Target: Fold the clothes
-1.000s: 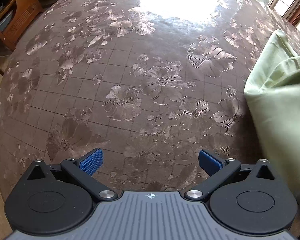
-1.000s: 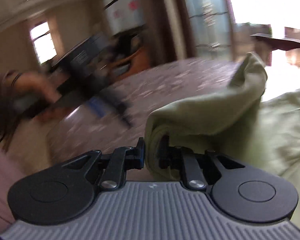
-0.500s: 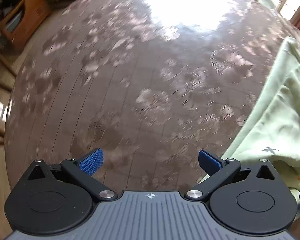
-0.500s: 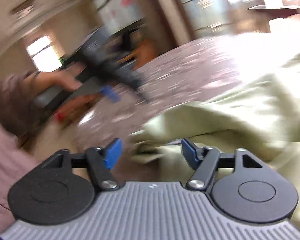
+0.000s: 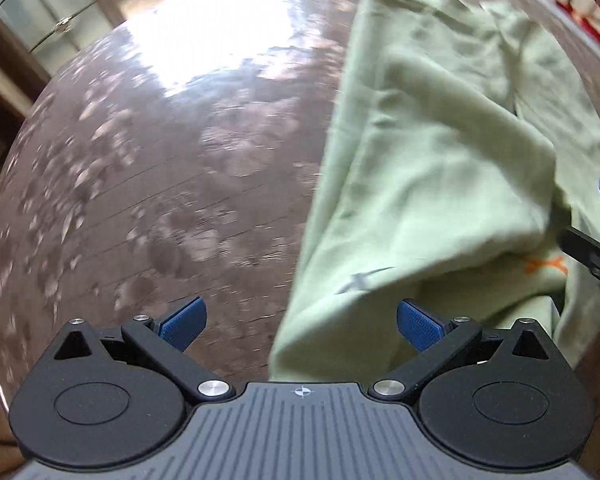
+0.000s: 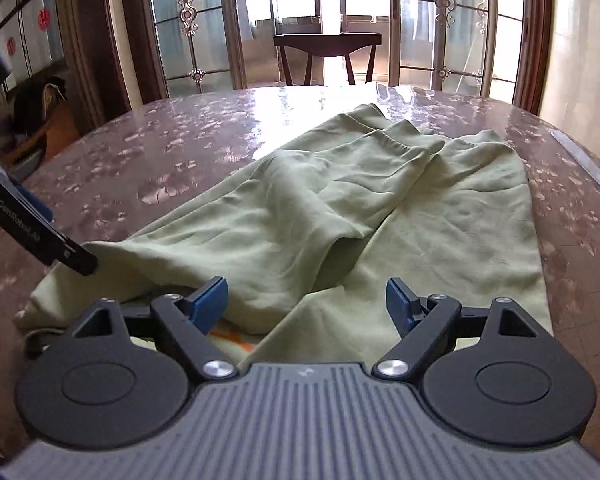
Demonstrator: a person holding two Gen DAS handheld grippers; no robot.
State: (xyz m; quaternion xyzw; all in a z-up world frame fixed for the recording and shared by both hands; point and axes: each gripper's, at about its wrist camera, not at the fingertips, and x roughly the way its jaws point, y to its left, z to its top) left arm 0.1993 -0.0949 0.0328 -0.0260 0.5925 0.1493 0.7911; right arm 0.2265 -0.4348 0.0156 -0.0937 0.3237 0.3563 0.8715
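released since a second ago, the pale green cotton garment (image 6: 380, 208) lies on the brown floral tabletop (image 6: 172, 148) ahead of the opening right gripper (image 6: 306, 300), left gripper (image 5: 300, 322) spread wide over its near edge, ready to pinch.

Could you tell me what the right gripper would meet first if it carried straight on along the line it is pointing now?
Most likely the green garment lying on the table. The right gripper points down at its raised fold, its jaws are opening with no cloth pinched between them, and nothing else stands in the way. Depth is hard to judge.
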